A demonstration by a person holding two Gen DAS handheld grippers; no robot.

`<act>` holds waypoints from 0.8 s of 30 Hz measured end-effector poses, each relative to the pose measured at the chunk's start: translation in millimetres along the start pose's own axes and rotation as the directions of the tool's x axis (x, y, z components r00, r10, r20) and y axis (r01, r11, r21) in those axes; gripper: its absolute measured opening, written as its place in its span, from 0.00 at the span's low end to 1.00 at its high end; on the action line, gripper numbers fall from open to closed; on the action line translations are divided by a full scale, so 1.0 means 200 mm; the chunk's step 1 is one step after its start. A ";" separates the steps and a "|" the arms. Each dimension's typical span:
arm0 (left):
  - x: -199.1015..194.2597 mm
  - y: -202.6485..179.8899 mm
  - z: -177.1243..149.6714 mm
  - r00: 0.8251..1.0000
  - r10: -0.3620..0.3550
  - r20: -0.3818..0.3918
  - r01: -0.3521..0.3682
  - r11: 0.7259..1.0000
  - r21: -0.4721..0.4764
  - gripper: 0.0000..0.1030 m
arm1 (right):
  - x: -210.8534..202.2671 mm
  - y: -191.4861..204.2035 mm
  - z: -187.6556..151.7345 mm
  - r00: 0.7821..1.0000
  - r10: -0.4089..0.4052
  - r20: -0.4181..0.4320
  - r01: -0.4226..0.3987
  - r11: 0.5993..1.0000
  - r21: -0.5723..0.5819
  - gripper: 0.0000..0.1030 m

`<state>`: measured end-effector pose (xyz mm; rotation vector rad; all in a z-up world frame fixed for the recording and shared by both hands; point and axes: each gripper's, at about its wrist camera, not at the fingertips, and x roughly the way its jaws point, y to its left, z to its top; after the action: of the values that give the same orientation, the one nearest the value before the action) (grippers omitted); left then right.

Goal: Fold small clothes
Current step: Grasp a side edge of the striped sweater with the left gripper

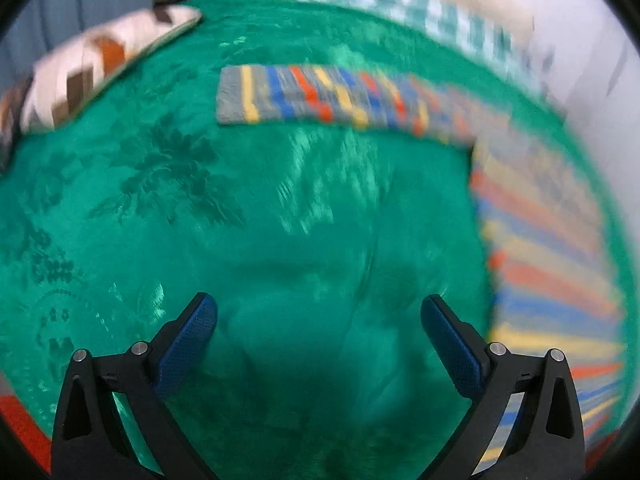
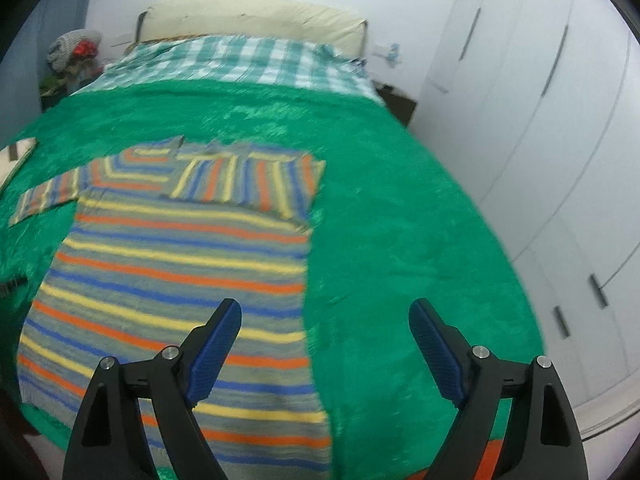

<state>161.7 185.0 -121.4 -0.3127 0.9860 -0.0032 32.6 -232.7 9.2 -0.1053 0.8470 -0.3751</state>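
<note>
The left hand-held gripper (image 1: 319, 312) and right hand-held gripper (image 2: 325, 316) gape empty — next, pinch the unfolded sleeve (image 1: 344, 96) of the grey knit sweater with orange, yellow and blue stripes (image 2: 180, 280) and lay it flat across.

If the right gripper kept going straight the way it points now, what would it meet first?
Probably the green blanket, just beside the striped sweater; the open right gripper straddles that garment's right edge, though depth is unclear.

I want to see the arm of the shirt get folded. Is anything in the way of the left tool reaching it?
Nothing visible. Only bare green blanket lies between the open left tool and the striped sleeve stretched flat ahead of it.
</note>
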 end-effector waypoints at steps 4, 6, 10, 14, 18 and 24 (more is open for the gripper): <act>-0.02 0.26 0.24 0.990 -0.140 0.020 0.141 0.965 -0.220 0.98 | 0.09 0.08 -0.12 0.997 0.054 -0.060 -0.056 0.998 -0.027 0.83; 0.02 0.35 0.39 0.986 -0.168 0.017 0.166 0.948 -0.270 0.98 | 0.13 0.12 -0.16 0.993 0.070 -0.092 -0.075 0.996 -0.049 0.83; 0.14 0.50 0.67 0.994 -0.112 -0.002 0.105 0.942 -0.320 0.83 | 0.17 0.15 -0.22 0.990 0.087 -0.113 -0.096 0.993 -0.072 0.83; 0.37 0.53 0.85 0.984 -0.134 -0.115 0.088 0.938 -0.334 0.75 | 0.20 0.19 -0.24 0.990 0.078 -0.121 -0.091 0.991 -0.102 0.83; 0.51 0.50 0.93 0.985 -0.109 -0.132 0.063 0.947 -0.314 0.73 | 0.25 0.20 -0.26 0.987 0.069 -0.146 -0.088 0.988 -0.123 0.83; 0.45 0.19 1.10 0.989 -0.090 -0.115 0.072 0.987 -0.146 0.02 | 0.29 0.18 -0.27 0.987 0.058 -0.151 -0.075 0.991 -0.111 0.83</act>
<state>386.9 265.4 -92.7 -0.4872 1.0960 -0.0268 38.1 -217.6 -76.3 -0.1583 1.0163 -0.2728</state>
